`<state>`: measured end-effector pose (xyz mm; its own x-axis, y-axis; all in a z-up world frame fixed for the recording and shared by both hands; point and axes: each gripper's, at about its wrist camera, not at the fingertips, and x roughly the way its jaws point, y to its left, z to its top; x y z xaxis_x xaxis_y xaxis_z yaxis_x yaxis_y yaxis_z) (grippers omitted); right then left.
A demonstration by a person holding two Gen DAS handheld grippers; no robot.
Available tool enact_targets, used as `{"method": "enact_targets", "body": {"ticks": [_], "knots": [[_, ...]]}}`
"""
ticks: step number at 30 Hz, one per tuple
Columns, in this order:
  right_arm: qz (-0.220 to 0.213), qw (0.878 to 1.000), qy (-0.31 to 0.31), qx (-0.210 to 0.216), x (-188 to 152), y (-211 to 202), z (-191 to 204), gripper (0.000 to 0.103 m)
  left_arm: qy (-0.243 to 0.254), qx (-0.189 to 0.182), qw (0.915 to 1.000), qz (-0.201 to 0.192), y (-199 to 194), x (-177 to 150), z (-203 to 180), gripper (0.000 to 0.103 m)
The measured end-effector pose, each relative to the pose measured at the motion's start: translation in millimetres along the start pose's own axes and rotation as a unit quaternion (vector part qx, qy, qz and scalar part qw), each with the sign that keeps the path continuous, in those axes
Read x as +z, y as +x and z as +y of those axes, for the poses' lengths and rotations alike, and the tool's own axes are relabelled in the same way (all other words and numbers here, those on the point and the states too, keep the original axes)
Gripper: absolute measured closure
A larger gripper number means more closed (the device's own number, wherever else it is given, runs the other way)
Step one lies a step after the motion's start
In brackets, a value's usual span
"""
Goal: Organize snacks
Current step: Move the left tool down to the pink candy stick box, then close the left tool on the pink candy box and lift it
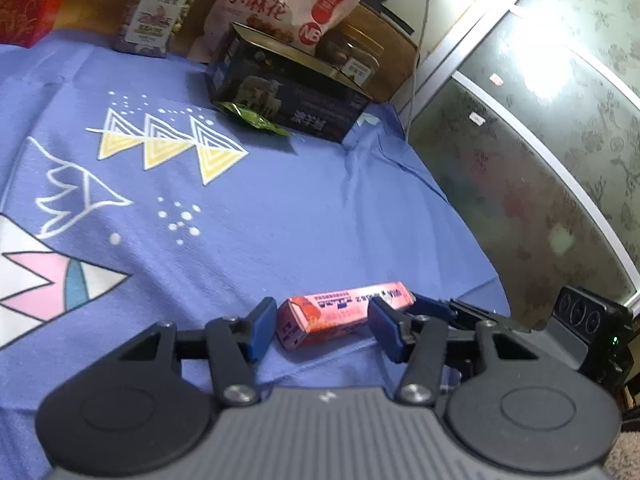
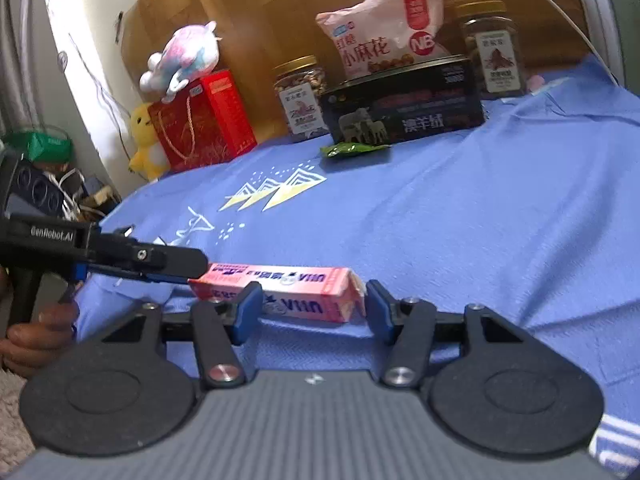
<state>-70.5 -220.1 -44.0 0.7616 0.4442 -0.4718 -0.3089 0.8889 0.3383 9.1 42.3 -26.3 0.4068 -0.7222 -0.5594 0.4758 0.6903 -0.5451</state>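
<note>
A long pink snack box [image 1: 344, 314] lies on the blue cloth [image 1: 256, 216] near the front edge. My left gripper [image 1: 322, 330] is open, its blue pads either side of the box's near end. In the right wrist view the same box [image 2: 280, 292] lies crosswise between the open pads of my right gripper [image 2: 314, 312]. The left gripper's fingers [image 2: 176, 260] reach the box's left end from the side. Neither gripper clamps it. At the back stands a dark open box [image 2: 404, 104] with a small green packet [image 2: 352, 148] in front of it.
Behind the dark box are a pink snack bag [image 2: 392, 36] and two nut jars [image 2: 300, 96] [image 2: 496, 48]. A red gift box [image 2: 204, 120] with plush toys [image 2: 180, 56] stands at the back left. Glass doors [image 1: 540, 140] lie beyond the cloth's right edge.
</note>
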Motion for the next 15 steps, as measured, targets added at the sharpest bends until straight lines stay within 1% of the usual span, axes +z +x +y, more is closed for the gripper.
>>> {"method": "enact_targets", "body": {"ticks": [3, 8, 15], "knots": [[-0.001, 0.999, -0.029, -0.012, -3, 1, 6, 0.043, 0.005, 0.005, 1.0, 0.0, 1, -1, -2, 0.052], [-0.005, 0.997, -0.065, -0.033, -7, 3, 12, 0.045, 0.004, 0.002, 1.0, -0.002, 0, -3, -2, 0.052], [-0.008, 0.997, -0.065, -0.045, -7, 0, 11, 0.046, 0.009, -0.004, 0.9999, 0.004, 4, -1, -4, 0.052]]}}
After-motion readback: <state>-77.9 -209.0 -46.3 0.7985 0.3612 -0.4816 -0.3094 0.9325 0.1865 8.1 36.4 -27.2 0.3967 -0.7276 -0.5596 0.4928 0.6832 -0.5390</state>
